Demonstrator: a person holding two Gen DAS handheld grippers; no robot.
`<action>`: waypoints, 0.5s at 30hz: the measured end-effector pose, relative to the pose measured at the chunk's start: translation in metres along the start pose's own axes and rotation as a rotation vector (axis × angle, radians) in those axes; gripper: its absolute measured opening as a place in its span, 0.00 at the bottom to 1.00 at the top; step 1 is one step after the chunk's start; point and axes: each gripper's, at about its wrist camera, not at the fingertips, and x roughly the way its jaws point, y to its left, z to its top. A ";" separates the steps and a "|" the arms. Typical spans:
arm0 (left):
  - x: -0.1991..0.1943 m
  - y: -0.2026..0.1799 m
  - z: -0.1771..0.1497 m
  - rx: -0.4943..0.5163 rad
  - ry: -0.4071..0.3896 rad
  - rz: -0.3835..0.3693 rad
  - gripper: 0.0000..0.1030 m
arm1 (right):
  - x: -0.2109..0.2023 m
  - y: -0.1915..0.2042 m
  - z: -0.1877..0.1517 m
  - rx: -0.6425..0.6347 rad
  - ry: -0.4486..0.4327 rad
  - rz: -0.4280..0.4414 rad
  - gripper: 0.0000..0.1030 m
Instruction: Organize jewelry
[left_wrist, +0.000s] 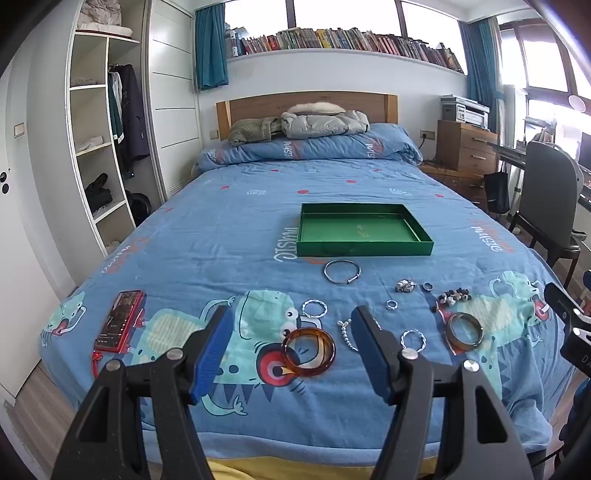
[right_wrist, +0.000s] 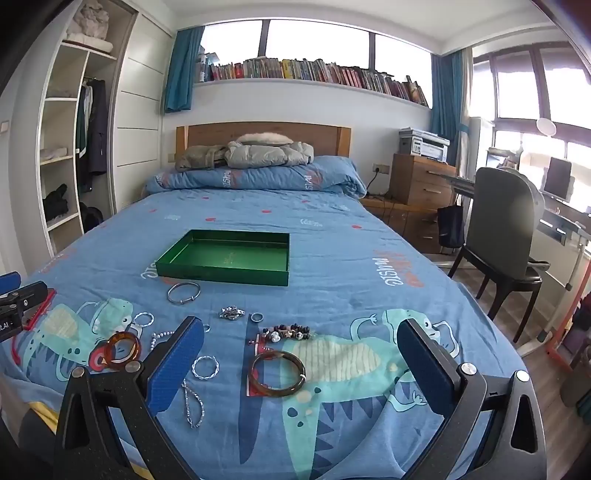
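Observation:
A green tray (left_wrist: 364, 248) (right_wrist: 221, 275) lies open on the blue bed cover. In front of it lies loose jewelry: a silver bangle (left_wrist: 341, 271) (right_wrist: 184, 292), an amber bangle (left_wrist: 309, 352) (right_wrist: 122, 350), a brown bangle (left_wrist: 464, 334) (right_wrist: 277, 373), twisted silver rings (left_wrist: 314, 308) (right_wrist: 205, 367), a bead bracelet (left_wrist: 453, 296) (right_wrist: 288, 334), small rings (left_wrist: 391, 305) (right_wrist: 256, 317) and a silver chain (right_wrist: 194, 402). My left gripper (left_wrist: 291, 332) is open above the amber bangle. My right gripper (right_wrist: 301, 345) is open wide above the brown bangle. Both are empty.
A red phone (left_wrist: 119, 320) lies on the bed at the left. Folded jackets (left_wrist: 299, 123) rest at the headboard. A chair (right_wrist: 502, 236) and desk stand right of the bed, a wardrobe (left_wrist: 99, 147) to the left.

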 end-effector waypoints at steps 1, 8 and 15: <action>0.000 0.000 0.000 -0.004 0.002 -0.001 0.63 | 0.000 0.000 0.000 -0.002 0.002 -0.001 1.00; -0.001 -0.004 -0.001 0.000 0.005 -0.001 0.63 | -0.001 -0.002 0.001 0.004 0.007 -0.003 1.00; -0.005 -0.008 -0.003 -0.005 0.003 -0.004 0.63 | -0.001 -0.002 -0.003 -0.002 0.003 -0.015 1.00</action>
